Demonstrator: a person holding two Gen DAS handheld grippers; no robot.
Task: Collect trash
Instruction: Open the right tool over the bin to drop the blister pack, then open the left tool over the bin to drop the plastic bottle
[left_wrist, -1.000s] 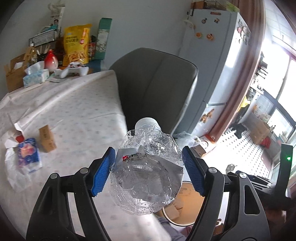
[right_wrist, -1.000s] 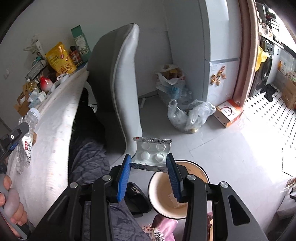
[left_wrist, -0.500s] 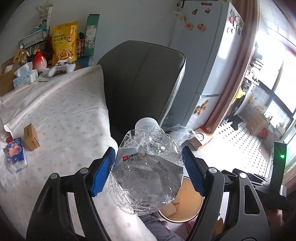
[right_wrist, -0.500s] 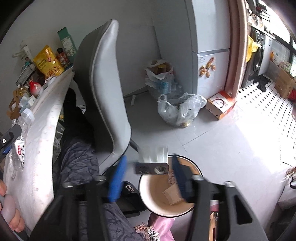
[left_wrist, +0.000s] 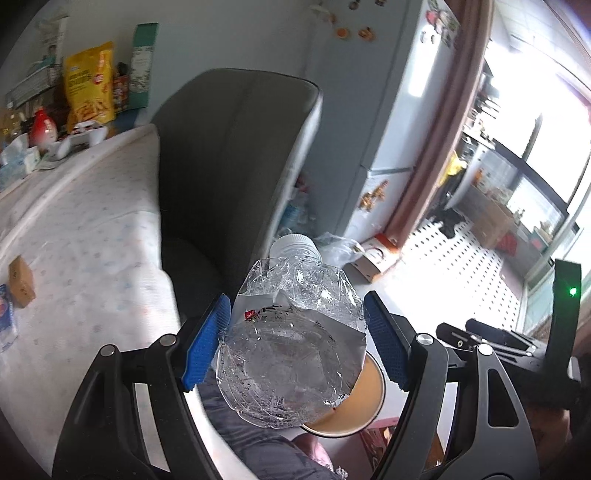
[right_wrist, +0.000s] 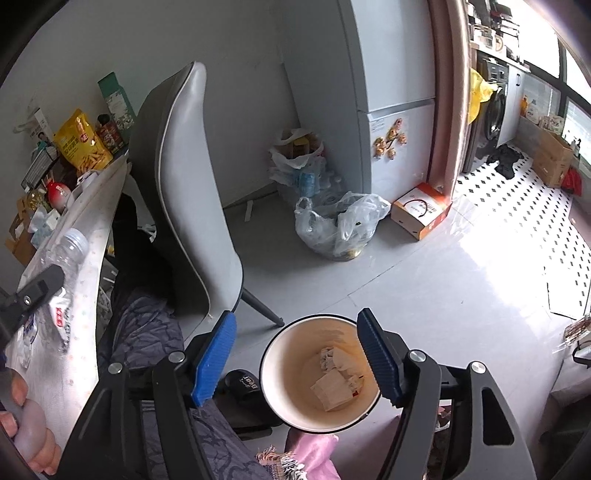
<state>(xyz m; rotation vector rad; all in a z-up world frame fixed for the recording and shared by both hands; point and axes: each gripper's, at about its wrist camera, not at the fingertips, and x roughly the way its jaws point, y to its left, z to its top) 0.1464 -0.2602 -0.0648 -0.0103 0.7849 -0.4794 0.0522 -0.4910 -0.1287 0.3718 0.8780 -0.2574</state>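
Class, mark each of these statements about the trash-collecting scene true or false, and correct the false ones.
1. The left tongs grip a crushed clear plastic bottle. True.
2. The bottle's white screw cap is missing. False: the cap is on.
3. The right tongs hold a blister pack. False: they are open and hold nothing.
4. The round cream-coloured bin below the right tongs already contains paper scraps and a small box. True.
5. The small brown cardboard box lies on the floor. False: it lies on the dotted white tablecloth.
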